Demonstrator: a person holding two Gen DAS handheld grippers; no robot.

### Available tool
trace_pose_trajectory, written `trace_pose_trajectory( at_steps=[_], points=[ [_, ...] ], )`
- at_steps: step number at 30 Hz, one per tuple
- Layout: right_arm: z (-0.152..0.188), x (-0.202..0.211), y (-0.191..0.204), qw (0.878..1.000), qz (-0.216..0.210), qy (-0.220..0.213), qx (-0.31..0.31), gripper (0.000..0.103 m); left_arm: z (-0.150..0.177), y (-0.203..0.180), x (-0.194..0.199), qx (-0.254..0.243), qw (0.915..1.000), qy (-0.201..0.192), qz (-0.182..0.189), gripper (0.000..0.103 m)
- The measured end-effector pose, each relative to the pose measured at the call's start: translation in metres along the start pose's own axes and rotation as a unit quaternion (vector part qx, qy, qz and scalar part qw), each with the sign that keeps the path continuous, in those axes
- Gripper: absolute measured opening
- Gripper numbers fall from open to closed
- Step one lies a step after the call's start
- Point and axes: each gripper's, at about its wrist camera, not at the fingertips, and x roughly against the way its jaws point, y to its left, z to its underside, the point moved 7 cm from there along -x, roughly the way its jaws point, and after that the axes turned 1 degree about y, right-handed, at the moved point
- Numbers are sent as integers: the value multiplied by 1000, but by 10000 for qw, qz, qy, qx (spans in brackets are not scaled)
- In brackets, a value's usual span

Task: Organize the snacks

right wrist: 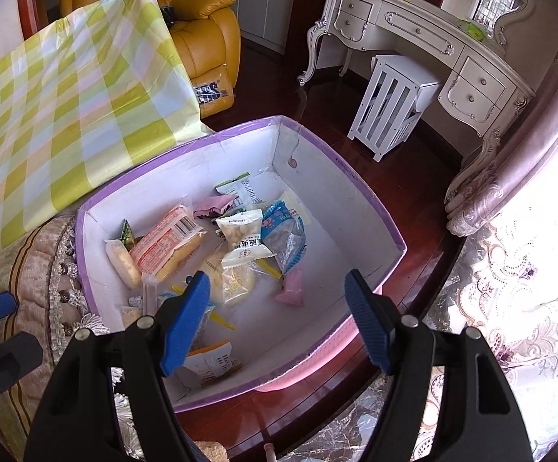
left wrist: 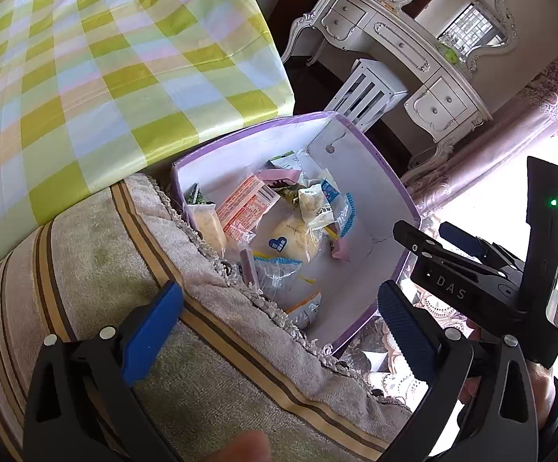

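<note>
Right wrist | orange snack pack (right wrist: 167, 246) lies diagonal in purple-rimmed box (right wrist: 360, 188) | both hand-held grippers agape, empty

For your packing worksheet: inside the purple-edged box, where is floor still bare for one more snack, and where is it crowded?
In the box, bare white floor lies along the right wall, right of the blue packet and around the pink packet. The left and middle are crowded: orange packet, white packet and others overlap.

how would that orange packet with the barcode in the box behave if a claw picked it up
The orange barcode packet looks like thin glossy film, so probably slippery and crinkly. It seems long and soft-filled, likely sagging if gripped at one end. Probably light for its size.
</note>
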Motion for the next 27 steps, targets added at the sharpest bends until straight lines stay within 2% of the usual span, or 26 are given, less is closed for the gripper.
trace_pose_trajectory(
  at_steps=[27],
  points=[
    [1,-4,-1,10000,-18,58,8,76,-4,2,-4,65,10000,18,-19,99]
  ],
)
